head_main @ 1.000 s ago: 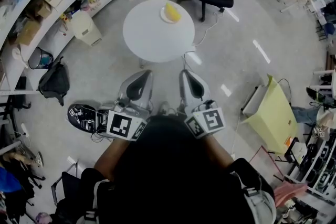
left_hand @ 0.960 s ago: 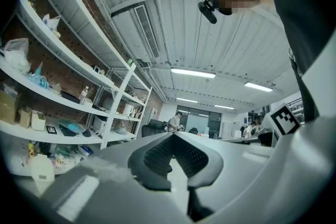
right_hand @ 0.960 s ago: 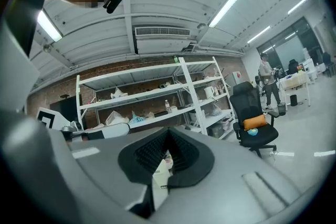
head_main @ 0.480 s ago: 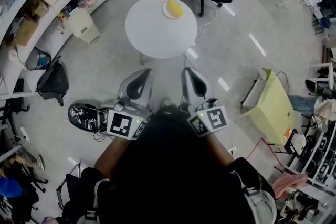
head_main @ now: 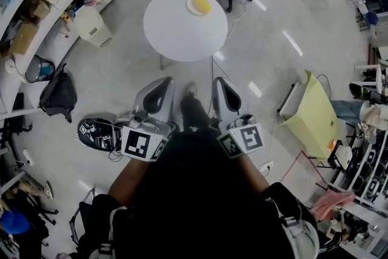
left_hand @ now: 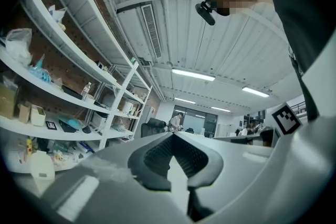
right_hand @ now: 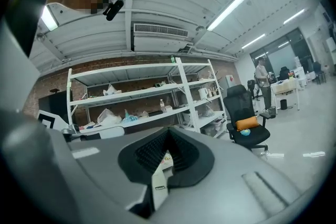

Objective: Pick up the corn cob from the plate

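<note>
Corn cob point(head_main: 202, 2) sits at the table's point(head_main: 176, 33) far edge, well beyond my closed, empty left gripper point(head_main: 162, 85) and right gripper point(head_main: 219, 85), probably nearer the right.

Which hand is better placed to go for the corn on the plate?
Right, narrowly. The corn lies on its plate at the far right of the table, more in line with the right claw than the left claw. Both are shut, empty and well short of it.
</note>
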`<state>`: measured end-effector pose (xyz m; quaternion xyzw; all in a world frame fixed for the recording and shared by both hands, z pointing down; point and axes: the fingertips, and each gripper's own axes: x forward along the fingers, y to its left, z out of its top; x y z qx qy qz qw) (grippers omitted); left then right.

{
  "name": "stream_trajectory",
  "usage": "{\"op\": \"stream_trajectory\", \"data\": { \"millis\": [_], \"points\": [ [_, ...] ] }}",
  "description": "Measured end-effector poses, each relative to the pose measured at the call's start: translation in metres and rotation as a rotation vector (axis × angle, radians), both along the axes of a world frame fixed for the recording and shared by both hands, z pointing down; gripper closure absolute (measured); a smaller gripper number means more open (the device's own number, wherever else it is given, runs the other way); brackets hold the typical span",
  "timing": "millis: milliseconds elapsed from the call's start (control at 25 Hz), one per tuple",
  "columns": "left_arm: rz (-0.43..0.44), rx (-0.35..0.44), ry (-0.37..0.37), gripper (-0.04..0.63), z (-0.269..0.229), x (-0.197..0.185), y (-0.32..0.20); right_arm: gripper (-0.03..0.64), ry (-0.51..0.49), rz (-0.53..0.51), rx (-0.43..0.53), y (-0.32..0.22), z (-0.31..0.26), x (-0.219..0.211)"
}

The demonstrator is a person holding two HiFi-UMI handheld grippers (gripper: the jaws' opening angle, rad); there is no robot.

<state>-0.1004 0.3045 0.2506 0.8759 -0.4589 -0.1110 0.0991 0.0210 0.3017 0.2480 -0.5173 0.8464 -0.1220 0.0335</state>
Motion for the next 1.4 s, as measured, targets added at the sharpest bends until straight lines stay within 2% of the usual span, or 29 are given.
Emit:
{"op": "stream_trajectory", "data": {
  "millis": [400,720,1040,1400],
  "points": [
    [-0.001,0.008,-0.005,0.592,0.001,0.0,-0.031,0.609,0.001,0.01,0.003,-0.034,0.004,0.0],
    [0.002,-0.001,-0.01,0.592,0.003,0.01,-0.074,0.609,-0.01,0.006,0.003,-0.081,0.006,0.008],
    [-0.002,-0.01,-0.005,0.592,0.0,0.029,-0.136,0.607,-0.006,-0.003,-0.018,-0.142,0.008,0.026],
    [-0.005,-0.034,-0.027,0.592,-0.002,0.07,-0.198,0.609,-0.038,-0.01,-0.039,-0.207,0.009,0.062]
  ]
}}
